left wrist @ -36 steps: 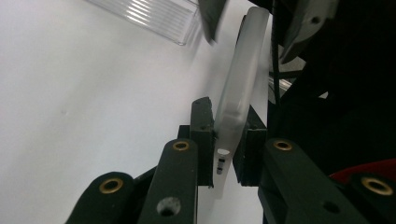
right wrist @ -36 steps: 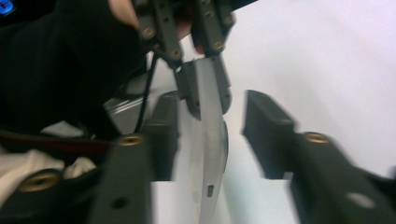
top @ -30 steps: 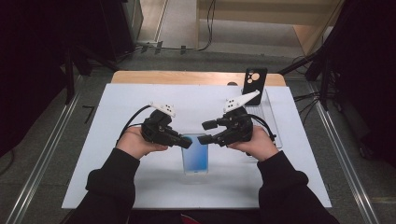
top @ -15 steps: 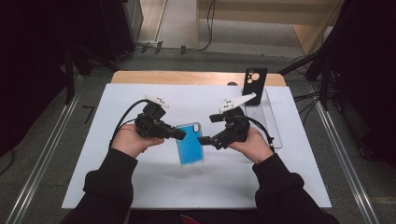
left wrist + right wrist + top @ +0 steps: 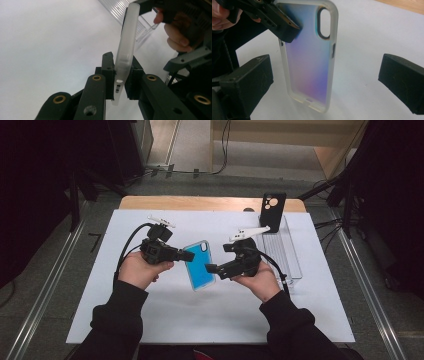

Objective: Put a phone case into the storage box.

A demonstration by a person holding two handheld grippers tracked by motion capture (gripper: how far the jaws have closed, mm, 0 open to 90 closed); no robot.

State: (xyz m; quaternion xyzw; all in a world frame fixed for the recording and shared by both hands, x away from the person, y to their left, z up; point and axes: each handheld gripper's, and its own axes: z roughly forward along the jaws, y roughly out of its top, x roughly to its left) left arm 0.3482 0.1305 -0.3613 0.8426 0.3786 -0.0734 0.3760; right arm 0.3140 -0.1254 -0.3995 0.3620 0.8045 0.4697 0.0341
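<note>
One white mat (image 5: 165, 320) covers most of the one wooden table (image 5: 200, 202), whose bare edge shows along the far side. On the mat's right part lies one clear plastic tray (image 5: 292, 262), long and ribbed. One black phone case (image 5: 272, 211) stands upright at its far end, camera holes near the top; whether its foot rests inside the tray or just behind it I cannot tell. The rest of the tray looks bare.

There are two phone cases in all. The second, a translucent phone case (image 5: 201, 265) with a blue tint from above and a purple-to-blue sheen in the right gripper view (image 5: 309, 57), is held up off the mat near its middle, between the two hands, tilted, its camera cutout at the far end.

Two grippers are at work. The left gripper (image 5: 186, 255) is clamped on the translucent case near its camera end; in the left gripper view (image 5: 120, 80) both pads press flat on the case's thin edge. The right gripper (image 5: 212, 268) has just been opening and its jaws now stand wide apart, one on each side of the case's lower half without touching it (image 5: 327, 82)
</note>
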